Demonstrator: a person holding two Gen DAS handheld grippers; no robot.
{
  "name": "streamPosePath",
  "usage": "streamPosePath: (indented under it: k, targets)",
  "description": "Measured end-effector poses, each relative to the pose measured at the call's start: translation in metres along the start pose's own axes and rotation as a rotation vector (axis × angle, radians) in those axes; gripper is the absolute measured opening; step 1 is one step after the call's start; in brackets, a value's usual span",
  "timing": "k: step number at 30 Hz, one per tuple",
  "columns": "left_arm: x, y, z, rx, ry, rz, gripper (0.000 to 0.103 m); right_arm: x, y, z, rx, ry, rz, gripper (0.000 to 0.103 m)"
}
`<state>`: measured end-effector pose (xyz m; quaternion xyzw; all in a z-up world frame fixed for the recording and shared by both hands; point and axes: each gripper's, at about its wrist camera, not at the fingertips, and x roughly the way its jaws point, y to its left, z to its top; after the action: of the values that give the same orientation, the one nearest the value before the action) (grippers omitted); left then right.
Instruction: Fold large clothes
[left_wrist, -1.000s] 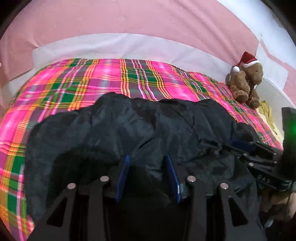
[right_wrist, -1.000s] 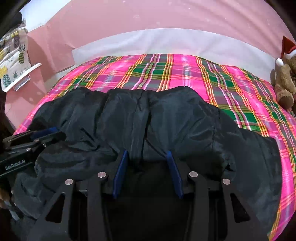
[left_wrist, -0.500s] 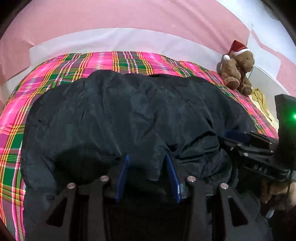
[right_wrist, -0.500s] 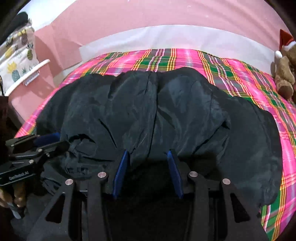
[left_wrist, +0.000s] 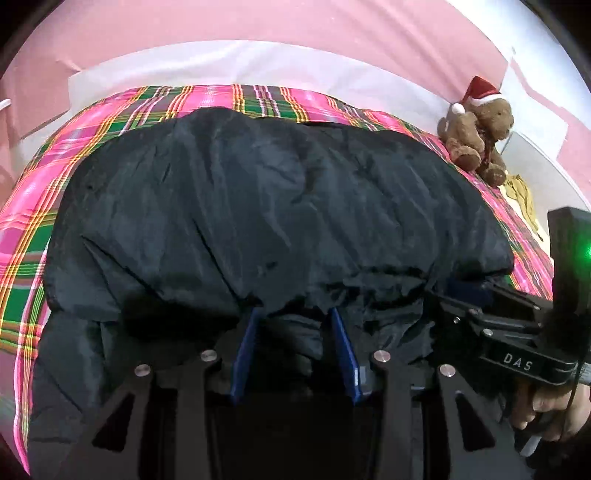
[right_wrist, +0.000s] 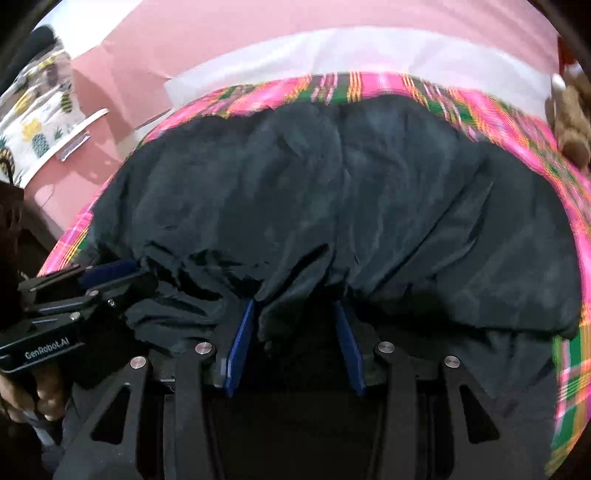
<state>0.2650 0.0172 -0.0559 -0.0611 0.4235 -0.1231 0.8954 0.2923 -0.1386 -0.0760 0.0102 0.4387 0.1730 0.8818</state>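
A large black garment (left_wrist: 266, 206) lies spread over the plaid bed cover; it also fills the right wrist view (right_wrist: 351, 206). My left gripper (left_wrist: 293, 314) is shut on the garment's near edge, which bunches between its blue pads. My right gripper (right_wrist: 295, 306) is shut on the same near edge further right. Fabric drapes over both sets of fingertips and hides them. The right gripper also shows at the right of the left wrist view (left_wrist: 480, 295), and the left gripper at the left of the right wrist view (right_wrist: 92, 280).
The pink, green and yellow plaid cover (left_wrist: 33, 206) spans the bed, with a white sheet (left_wrist: 258, 62) and pink wall behind. A brown teddy bear in a Santa hat (left_wrist: 480, 129) sits at the far right corner. Pineapple-print fabric (right_wrist: 33, 122) hangs at the left.
Both grippers have carried the garment's near edge forward toward the far side of the bed. The black fabric now covers far more of the plaid cover.
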Motion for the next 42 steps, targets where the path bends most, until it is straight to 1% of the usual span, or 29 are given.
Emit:
streamPosePath:
  k: [2,4,15,21,25,28,32,36,39,41,42]
  targets:
    - [0.003,-0.002,0.000,0.008,0.000,0.016,0.044,0.003,-0.004,0.001,0.013,0.004,0.007,0.044]
    - [0.006,-0.005,0.000,0.020,-0.003,0.034,0.044,0.008,-0.003,0.003,0.006,0.008,-0.006,0.044]
    - [0.010,-0.005,-0.003,0.025,-0.023,0.051,0.044,0.014,0.006,0.000,-0.004,-0.008,-0.036,0.045]
    - [0.010,-0.008,-0.004,0.030,-0.036,0.061,0.044,0.014,0.006,-0.002,-0.002,-0.016,-0.038,0.045]
    - [0.004,-0.012,-0.001,0.039,-0.036,0.073,0.044,0.009,0.003,-0.001,0.011,-0.022,-0.020,0.045]
    - [-0.009,-0.016,0.000,0.038,-0.037,0.080,0.044,-0.005,0.004,-0.001,0.017,-0.029,-0.026,0.045]
    - [-0.035,-0.019,-0.005,0.027,-0.060,0.072,0.044,-0.039,0.012,-0.008,0.001,-0.066,-0.050,0.045]
    - [-0.066,-0.021,-0.016,0.018,-0.090,0.068,0.044,-0.070,0.019,-0.020,-0.015,-0.094,-0.055,0.045]
    - [-0.089,-0.023,-0.027,0.007,-0.101,0.081,0.044,-0.093,0.023,-0.033,0.001,-0.114,-0.048,0.046]
    - [-0.103,-0.025,-0.036,-0.003,-0.109,0.079,0.047,-0.109,0.025,-0.043,0.015,-0.136,-0.046,0.046]
    - [-0.111,-0.025,-0.042,-0.011,-0.118,0.076,0.050,-0.115,0.026,-0.046,0.022,-0.142,-0.044,0.046]
